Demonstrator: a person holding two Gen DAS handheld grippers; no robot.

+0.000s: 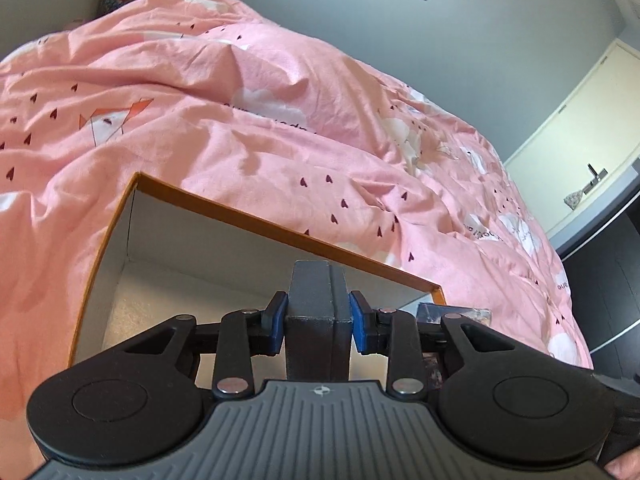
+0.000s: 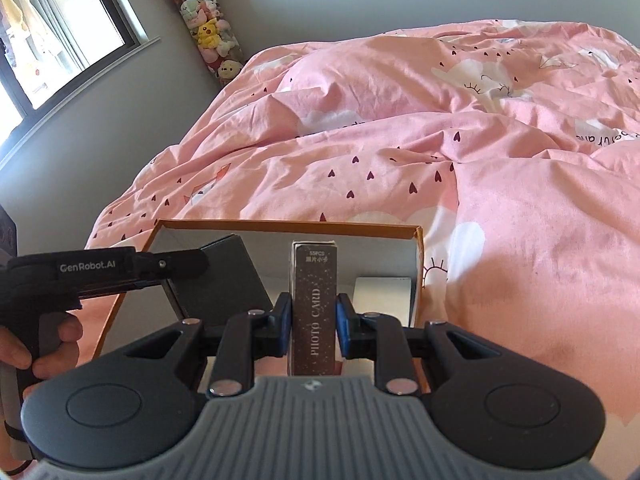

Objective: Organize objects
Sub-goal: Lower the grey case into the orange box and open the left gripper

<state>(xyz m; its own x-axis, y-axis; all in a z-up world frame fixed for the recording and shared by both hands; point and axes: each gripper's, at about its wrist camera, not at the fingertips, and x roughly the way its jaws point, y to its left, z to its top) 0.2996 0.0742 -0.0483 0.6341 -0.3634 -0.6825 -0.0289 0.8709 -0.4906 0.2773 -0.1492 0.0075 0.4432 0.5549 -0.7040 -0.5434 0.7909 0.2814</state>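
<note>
Photo-card box [image 2: 314,304] clamped in right hand-held gripper [image 2: 313,320].

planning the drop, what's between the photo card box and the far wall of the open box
In the right wrist view, only bare white box interior lies between the photo card box, held in the right claw, and the orange-rimmed box's far wall.

Left gripper [image 2: 200,264] hides the grey box's [image 2: 224,280] corner.

Orange-rimmed box [image 2: 418,264]: left half blocked by dark grey box [image 2: 224,280]; white floor [image 2: 384,292] at right bare. Bed [image 2: 520,220] beyond clear.
</note>
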